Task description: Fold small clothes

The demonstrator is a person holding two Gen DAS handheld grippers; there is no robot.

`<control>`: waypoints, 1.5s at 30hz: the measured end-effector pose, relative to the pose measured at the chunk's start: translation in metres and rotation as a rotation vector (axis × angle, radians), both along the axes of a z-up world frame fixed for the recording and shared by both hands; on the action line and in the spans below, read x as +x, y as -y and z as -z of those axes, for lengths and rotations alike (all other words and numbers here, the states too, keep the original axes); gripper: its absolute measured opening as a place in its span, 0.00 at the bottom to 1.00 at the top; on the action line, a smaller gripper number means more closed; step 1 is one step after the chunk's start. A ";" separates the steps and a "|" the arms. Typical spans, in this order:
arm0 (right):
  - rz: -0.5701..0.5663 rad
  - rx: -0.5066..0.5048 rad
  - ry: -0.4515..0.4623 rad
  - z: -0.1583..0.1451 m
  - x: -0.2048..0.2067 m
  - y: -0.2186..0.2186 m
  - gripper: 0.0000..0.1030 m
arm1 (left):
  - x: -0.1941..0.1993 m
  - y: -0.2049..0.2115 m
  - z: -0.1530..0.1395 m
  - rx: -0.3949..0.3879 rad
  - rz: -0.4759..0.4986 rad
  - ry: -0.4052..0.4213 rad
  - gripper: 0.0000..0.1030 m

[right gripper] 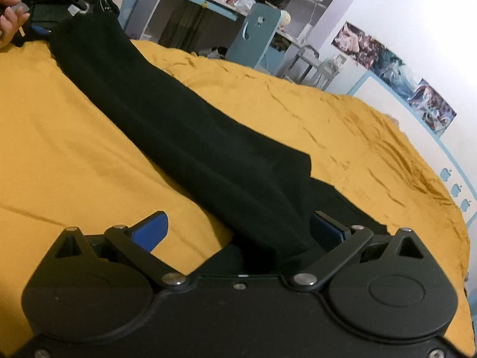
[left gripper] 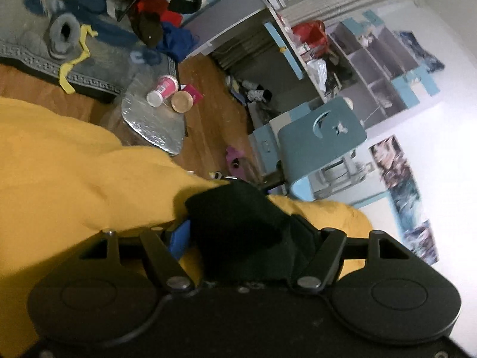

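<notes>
Black garment (right gripper: 184,125) stretched out long and narrow across the yellow bedspread (right gripper: 342,125), one end at each tool. Right gripper (right gripper: 238,229) spread wide, blue pads (right gripper: 152,229) well apart with the near end of the cloth lying between them, not pinched. Left gripper (left gripper: 238,232) harder to call: cloth bunched up between the fingers, one blue pad (left gripper: 179,238) peeking out beside it, can't tell if actually clamped or just draped. In the right view, bare hand (right gripper: 9,15) at the garment's far end.

Biggest risk, probably: closing the right side on only the top layer, so the fold drags crooked. Also possible to snag the bedspread along with it, since it's soft and already wrinkled under the cloth.

Garment looks like matte, thickish knit, floppy. Bedspread slightly crinkly, velvety sheen beyond the garment.
</notes>
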State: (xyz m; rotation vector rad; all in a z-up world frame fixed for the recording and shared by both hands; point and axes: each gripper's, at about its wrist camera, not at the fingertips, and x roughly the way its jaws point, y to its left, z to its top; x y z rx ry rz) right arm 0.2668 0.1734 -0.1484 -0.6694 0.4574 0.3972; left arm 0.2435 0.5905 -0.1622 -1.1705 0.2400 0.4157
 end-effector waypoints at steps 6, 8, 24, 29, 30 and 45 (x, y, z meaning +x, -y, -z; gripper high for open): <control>0.020 0.020 -0.026 0.001 0.002 -0.002 0.99 | -0.010 -0.010 0.007 -0.094 -0.059 0.137 0.45; 0.021 0.020 -0.025 0.000 0.001 -0.002 0.99 | -0.011 -0.010 0.003 -0.092 -0.059 0.126 0.05; 0.162 0.190 -0.048 -0.052 -0.057 0.115 0.99 | 0.016 0.086 -0.159 0.248 0.125 0.284 0.04; 0.262 0.237 -0.073 -0.053 -0.077 0.186 0.99 | 0.064 0.205 -0.228 0.298 0.369 0.398 0.04; 0.282 0.243 -0.073 -0.053 -0.079 0.200 0.99 | 0.073 0.235 -0.239 0.315 0.423 0.419 0.04; 0.637 0.345 -0.128 -0.033 -0.104 0.379 0.99 | 0.187 0.690 -0.123 0.180 1.224 0.176 0.44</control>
